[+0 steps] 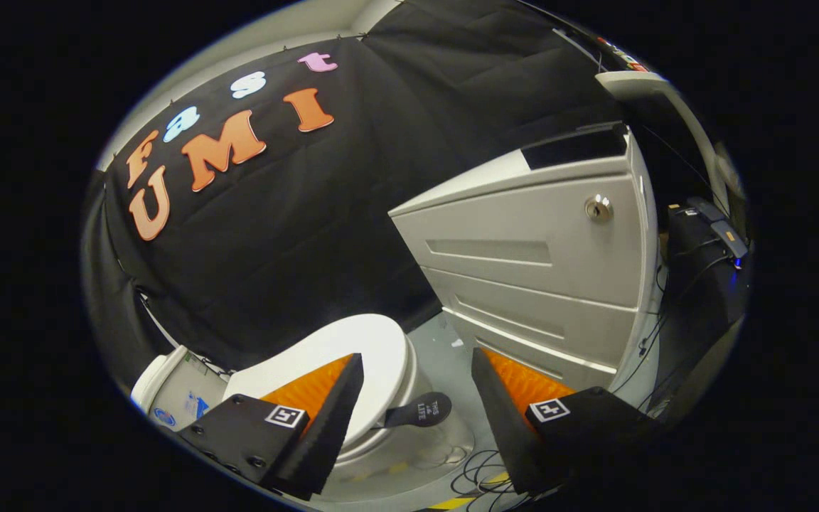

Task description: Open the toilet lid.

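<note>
Below my gripper (416, 398), white plastic toilet lid (352, 348) lies closed; dark lift tab (418, 411) between spread fingers, nothing gripped, lined up for grab.

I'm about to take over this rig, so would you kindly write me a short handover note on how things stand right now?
Gripper: fingers spread wide open, holding nothing, tilted above the toilet.
White oval plastic toilet lid: still shut flat on the seat, partly behind one finger. A black tab-shaped handle sticks out from its front edge, between the fingers.
Grey metal drawer cabinet stands just beside the toilet.
Done: approach only.
Left: grip the tab or lid edge and swing the lid up.
</note>
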Demonstrator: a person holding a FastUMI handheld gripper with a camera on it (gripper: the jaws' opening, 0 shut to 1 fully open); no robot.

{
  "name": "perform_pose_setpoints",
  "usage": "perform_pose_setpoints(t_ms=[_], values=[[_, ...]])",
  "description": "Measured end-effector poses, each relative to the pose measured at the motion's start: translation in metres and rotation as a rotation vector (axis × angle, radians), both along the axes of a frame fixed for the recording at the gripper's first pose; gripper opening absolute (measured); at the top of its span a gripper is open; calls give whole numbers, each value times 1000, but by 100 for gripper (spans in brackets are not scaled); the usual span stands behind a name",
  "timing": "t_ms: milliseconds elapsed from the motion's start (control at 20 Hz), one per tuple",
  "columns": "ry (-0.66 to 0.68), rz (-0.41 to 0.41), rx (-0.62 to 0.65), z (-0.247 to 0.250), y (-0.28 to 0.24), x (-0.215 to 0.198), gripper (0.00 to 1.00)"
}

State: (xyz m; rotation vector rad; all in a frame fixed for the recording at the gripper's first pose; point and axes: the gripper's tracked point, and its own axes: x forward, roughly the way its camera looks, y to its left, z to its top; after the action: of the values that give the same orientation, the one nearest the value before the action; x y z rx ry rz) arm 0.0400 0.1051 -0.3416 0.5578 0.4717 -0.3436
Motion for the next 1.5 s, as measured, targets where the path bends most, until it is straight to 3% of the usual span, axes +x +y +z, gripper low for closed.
perform_pose_setpoints(t_ms=[300, 600, 650, 900, 1000, 1150, 1200, 1250, 1350, 1500], values=[[107, 28, 85, -39, 15, -10, 97], [135, 31, 163, -61, 24, -8, 87], [129, 35, 181, -63, 27, -6, 75], [105, 72, 228, -67, 33, 4, 74], [101, 74, 229, -67, 33, 3, 59], [76, 76, 307, -63, 33, 4, 45], [50, 65, 342, -56, 30, 5, 44], [25, 49, 369, -54, 30, 9, 32], [12, 54, 371, -51, 27, 5, 18], [-20, 48, 358, -39, 29, 7, 9]])
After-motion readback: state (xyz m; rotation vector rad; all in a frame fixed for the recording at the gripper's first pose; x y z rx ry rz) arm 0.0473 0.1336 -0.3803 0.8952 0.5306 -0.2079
